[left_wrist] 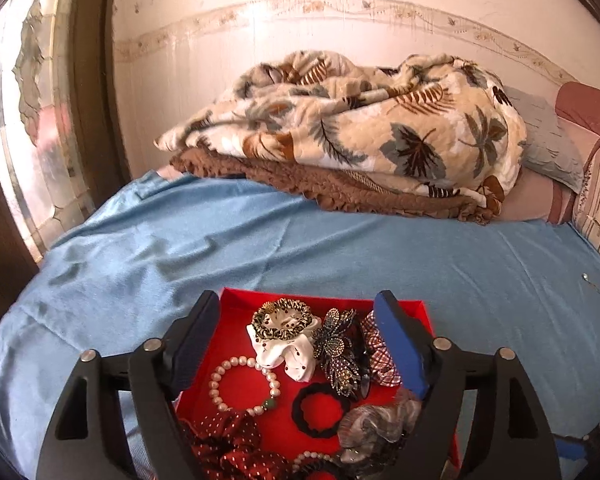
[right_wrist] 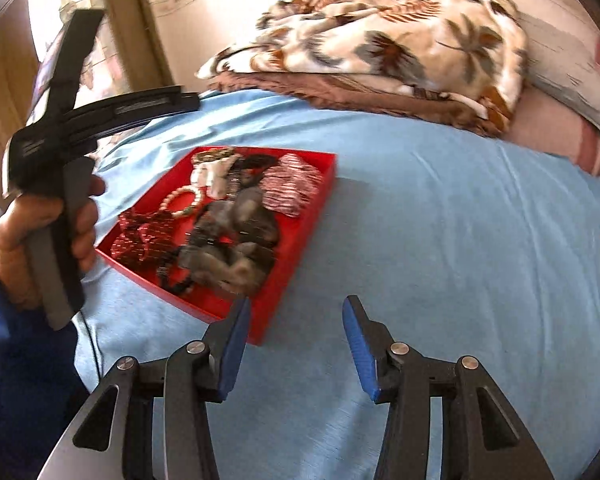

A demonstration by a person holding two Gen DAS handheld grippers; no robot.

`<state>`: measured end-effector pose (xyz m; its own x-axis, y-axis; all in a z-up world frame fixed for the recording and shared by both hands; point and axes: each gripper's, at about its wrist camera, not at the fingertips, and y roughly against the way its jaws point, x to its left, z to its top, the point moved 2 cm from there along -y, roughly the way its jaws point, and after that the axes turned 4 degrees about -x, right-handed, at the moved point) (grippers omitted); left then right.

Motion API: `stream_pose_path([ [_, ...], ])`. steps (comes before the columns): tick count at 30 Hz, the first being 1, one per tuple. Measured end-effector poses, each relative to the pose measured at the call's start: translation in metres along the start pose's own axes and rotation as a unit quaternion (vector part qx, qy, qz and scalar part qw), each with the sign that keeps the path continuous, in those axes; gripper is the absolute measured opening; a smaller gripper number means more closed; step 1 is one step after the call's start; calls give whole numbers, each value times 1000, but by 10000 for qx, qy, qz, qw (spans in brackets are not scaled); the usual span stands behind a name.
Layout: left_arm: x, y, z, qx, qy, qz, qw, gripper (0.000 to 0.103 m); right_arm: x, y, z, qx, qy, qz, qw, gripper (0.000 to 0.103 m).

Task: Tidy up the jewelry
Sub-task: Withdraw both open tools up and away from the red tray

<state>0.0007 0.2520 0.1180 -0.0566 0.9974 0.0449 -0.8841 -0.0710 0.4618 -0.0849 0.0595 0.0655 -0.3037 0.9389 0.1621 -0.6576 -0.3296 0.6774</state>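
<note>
Now hovering over the red tray (left_wrist: 236,300) with the left gripper (left_wrist: 300,316), jaws standing wide and holding nothing, the tray lying directly below and between the two fingers on the blue bed sheet (left_wrist: 140,240)

Framing, just ahead of the left gripper and between its fingers, a leopard-print scrunchie (left_wrist: 282,319) on a white one, with a beaded flower clip (left_wrist: 337,350) just right of it and nearly touching the right-hand finger

Lying nearer the camera and toward the left finger, a pearl bracelet (left_wrist: 242,384); a black hair tie (left_wrist: 320,410) beside it, a dark red dotted scrunchie (left_wrist: 236,444) and a grey one (left_wrist: 374,426) closest in

Hanging low over bare sheet with the right gripper (right_wrist: 296,320), also wide and empty, the tray (right_wrist: 300,224) sitting ahead and to the left of it, its near corner just beside the left-hand finger, its long axis running diagonally away toward the upper right

Judging the left gripper the nearer one, already centred over the contents: a straight descent looking enough to reach the scrunchie or clip, while the right gripper would be needing to swing left first

Blurring in the right wrist view, so finer detail of the items not readable there
</note>
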Motion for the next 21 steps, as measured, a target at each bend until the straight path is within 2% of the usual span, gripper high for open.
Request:
stream_pose_path([
  [3,-7,24,1,-362,27,227,9991,95,-14,11,-5,-46,-89,-124,9999,52],
  [6,-9,55,-2,-774,134,469,9958,102,-28,23,-9,-102,-272,-161,9994,53],
  [9,-13,87,-10,-1096,187,708,9913,103,-41,34,-13,-180,-449,-169,9987,55],
  [12,-23,114,-18,-1083,115,1046,9885,103,-49,44,-14,-261,-514,-171,9982,55],
  [14,-29,128,-21,-1034,186,1124,9881,103,-50,52,-16,-345,-507,-184,9979,55],
  [16,-33,141,-27,-892,331,1086,9895,103,-51,65,-16,-484,-434,-229,9976,55],
  [18,-39,154,-33,-715,539,869,9922,103,-52,76,-16,-618,-357,-386,9967,57],
  [21,-48,171,-39,-635,583,783,9932,103,-61,98,-13,-827,-267,-639,9942,63],
])
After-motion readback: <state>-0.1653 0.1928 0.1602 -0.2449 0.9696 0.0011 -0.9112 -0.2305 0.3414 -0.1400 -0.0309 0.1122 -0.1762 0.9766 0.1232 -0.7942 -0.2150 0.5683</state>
